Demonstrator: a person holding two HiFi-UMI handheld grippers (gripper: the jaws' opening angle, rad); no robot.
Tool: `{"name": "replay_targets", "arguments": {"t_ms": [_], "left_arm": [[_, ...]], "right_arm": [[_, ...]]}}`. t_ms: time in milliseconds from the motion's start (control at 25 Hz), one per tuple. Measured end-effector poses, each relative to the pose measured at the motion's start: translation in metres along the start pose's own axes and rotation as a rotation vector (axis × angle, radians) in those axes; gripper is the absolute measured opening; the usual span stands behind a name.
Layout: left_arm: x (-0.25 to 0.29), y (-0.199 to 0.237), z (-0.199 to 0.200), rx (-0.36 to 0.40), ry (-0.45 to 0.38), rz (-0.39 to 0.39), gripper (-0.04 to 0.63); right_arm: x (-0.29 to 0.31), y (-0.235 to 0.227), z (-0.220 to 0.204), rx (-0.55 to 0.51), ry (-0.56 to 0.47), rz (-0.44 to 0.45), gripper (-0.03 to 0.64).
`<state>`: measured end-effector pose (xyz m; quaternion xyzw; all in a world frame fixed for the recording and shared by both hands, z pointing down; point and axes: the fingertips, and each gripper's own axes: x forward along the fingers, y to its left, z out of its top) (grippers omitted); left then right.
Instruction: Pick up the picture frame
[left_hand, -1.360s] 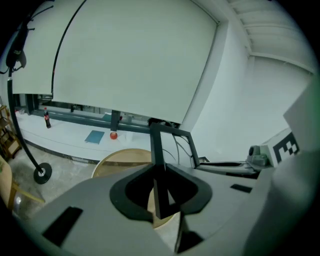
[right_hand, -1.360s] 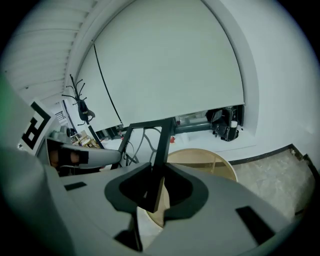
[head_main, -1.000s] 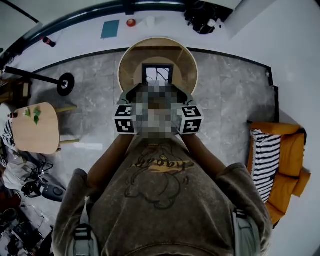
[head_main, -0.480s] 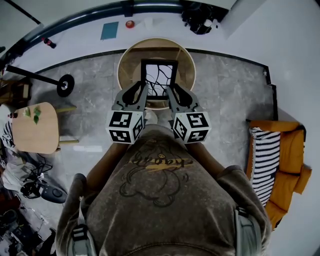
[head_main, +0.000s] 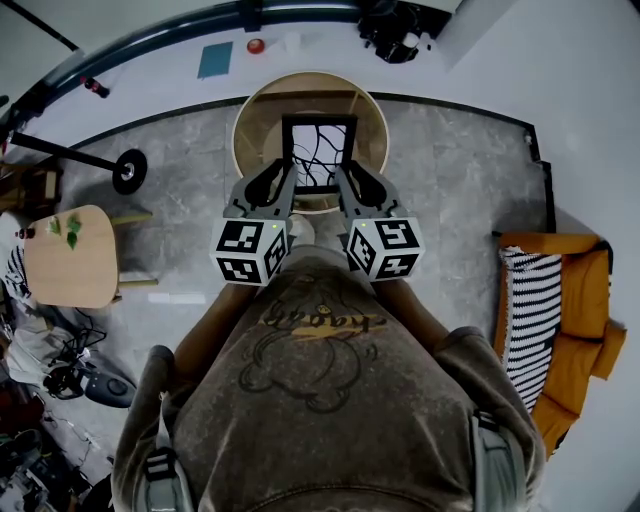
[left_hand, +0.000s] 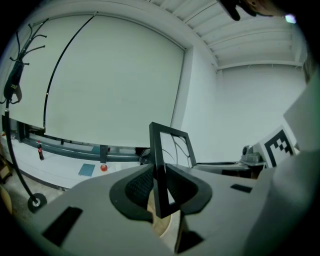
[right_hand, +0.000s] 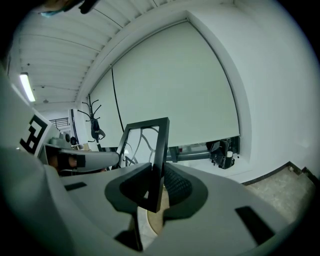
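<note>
A black picture frame (head_main: 319, 122) with a branching line drawing is held upright above the round wooden table (head_main: 258, 120). My left gripper (head_main: 284, 181) is shut on the frame's left edge, and in the left gripper view that black edge (left_hand: 158, 165) sits clamped between the dark pads (left_hand: 140, 186). My right gripper (head_main: 346, 181) grips the frame's right edge. Its jaws are closing, and in the right gripper view they press on the frame (right_hand: 160, 150) from both sides. The frame hangs between the two grippers, off the tabletop.
A small wooden side table (head_main: 70, 255) stands at the left, with a lamp base (head_main: 130, 168) beyond it. An orange sofa with a striped cushion (head_main: 555, 330) fills the right side. A red object (head_main: 258, 45) and a blue pad (head_main: 219, 58) lie by the far wall.
Both grippers have risen together with the frame between them. The frame looks larger and higher over the round table than a second ago.
</note>
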<state>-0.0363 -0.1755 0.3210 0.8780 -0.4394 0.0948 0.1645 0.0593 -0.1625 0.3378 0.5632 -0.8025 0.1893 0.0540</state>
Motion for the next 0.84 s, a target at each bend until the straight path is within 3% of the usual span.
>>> {"name": "replay_targets", "arguments": {"t_ms": [840], "left_arm": [[-0.0027, -0.0021, -0.0069, -0.032, 0.020, 0.003, 0.086]], "right_arm": [[-0.0021, -0.0016, -0.0052, 0.050, -0.015, 0.008, 0.091]]}}
